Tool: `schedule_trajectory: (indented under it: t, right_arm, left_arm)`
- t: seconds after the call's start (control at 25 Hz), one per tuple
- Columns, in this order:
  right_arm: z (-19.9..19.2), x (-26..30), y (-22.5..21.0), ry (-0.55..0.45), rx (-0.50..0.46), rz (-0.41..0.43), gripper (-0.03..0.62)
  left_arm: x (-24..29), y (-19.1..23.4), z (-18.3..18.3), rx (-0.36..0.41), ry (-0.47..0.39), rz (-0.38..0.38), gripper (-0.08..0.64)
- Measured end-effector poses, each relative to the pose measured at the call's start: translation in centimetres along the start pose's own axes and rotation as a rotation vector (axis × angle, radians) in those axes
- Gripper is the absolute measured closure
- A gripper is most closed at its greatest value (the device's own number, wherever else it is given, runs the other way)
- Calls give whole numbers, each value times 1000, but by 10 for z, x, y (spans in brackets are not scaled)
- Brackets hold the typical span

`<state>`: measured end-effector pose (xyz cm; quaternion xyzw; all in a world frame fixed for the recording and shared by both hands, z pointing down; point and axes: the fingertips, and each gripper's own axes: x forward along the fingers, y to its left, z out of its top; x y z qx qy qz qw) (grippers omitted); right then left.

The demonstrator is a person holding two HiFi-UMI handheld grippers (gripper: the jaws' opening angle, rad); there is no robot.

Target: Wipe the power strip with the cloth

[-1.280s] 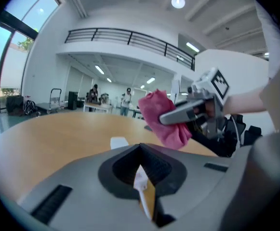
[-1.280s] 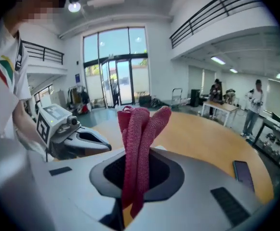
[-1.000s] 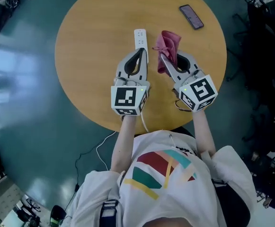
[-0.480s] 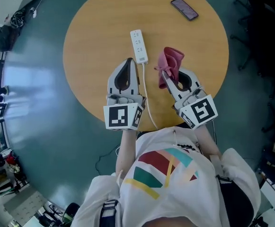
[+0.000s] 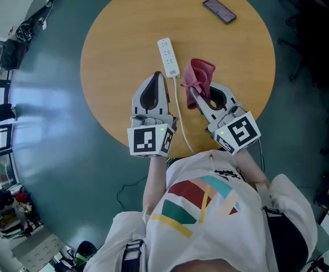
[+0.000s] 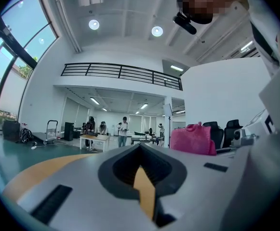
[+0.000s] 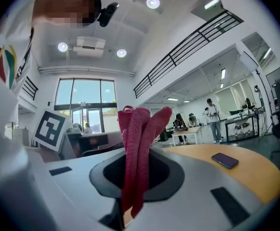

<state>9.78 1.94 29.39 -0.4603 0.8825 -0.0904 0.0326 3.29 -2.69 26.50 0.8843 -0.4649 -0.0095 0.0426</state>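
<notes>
A white power strip [image 5: 167,55] lies on the round wooden table [image 5: 113,50], its white cable [image 5: 181,123] trailing back toward the person between the two grippers. My left gripper [image 5: 157,75] is shut with nothing in it; its tip sits just left of the strip's near end. In the left gripper view the jaws of that gripper [image 6: 140,147] meet at the tip. My right gripper [image 5: 191,89] is shut on a pink cloth [image 5: 200,74], which bunches above the jaws to the right of the strip. The cloth [image 7: 137,143] stands upright between the jaws in the right gripper view.
A dark phone [image 5: 219,10] lies at the far right of the table, also in the right gripper view as the phone [image 7: 224,160]. Teal floor [image 5: 45,152] surrounds the table. Chairs and people stand far off in the hall.
The left gripper has drawn back off the power strip, which now shows whole ahead of it. The right gripper still holds the cloth in about the same place.
</notes>
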Motion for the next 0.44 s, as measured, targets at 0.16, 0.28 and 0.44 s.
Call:
schedule_trajectory:
  t: [0.16,0.28,0.44]
  right_arm:
    - [-7,0,1,30,-5,10,554]
    - [-13,1,3,53,0,27,554]
    - [-18,6,9,70,3,49,554]
  left_arm:
    - [0,8,2,-9,-10,20,531]
    - [1,12,-1,-16,-4,32,531]
    - [-1,20,-7,-17,6,42,531]
